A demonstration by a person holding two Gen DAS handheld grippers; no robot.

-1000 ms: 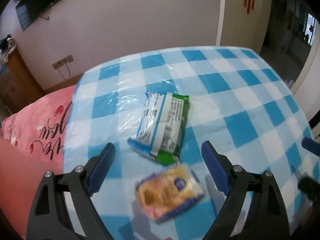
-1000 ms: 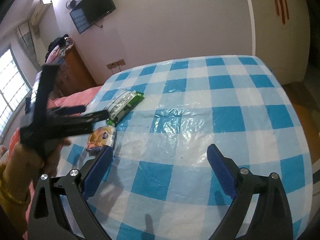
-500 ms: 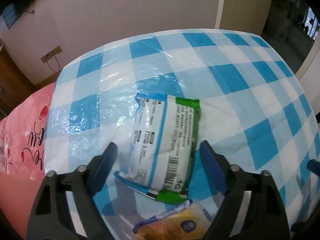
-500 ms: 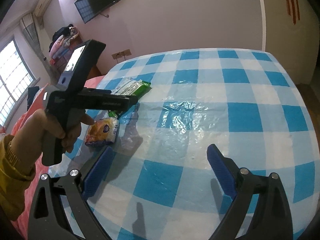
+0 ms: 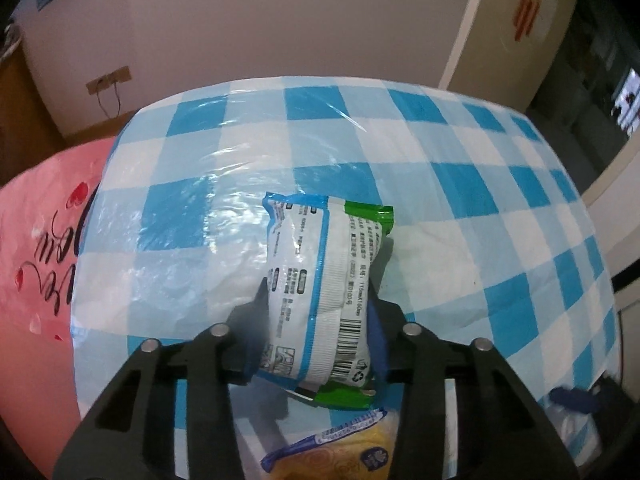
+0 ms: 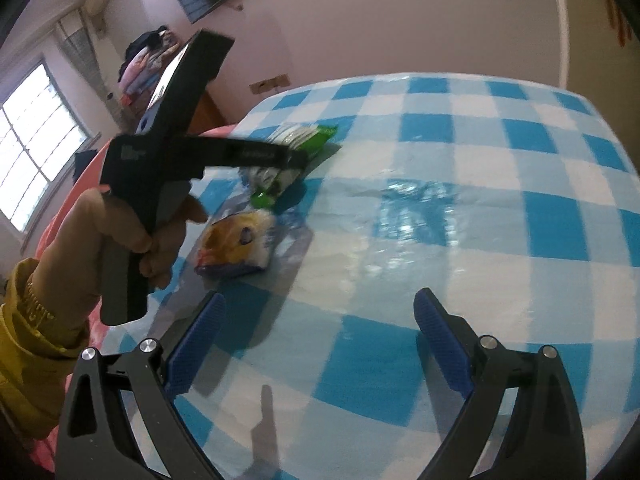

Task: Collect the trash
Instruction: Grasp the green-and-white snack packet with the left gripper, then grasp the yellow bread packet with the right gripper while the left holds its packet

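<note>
The white and green packet [image 5: 320,292] lies on the blue-checked tabletop [image 5: 460,216] near its left edge, and it now sits between the jaws of my left gripper [image 5: 318,320], which have just been closing around its near end; both pads look pressed against its sides, so I judge I have hold of it, though it has not left the cloth. Just behind that gripper, nearer me, lies 1 more piece of trash, a yellow snack wrapper [image 5: 340,452], untouched. My right gripper [image 6: 320,344] hangs over bare cloth with its jaws wide apart and nothing in them. So the step in hand is the pick-up of the first piece. Next I should firm up the squeeze, since the slick film may slip, then lift straight up; the right gripper could go for the yellow wrapper. No bin or bag shows in either view.
</note>
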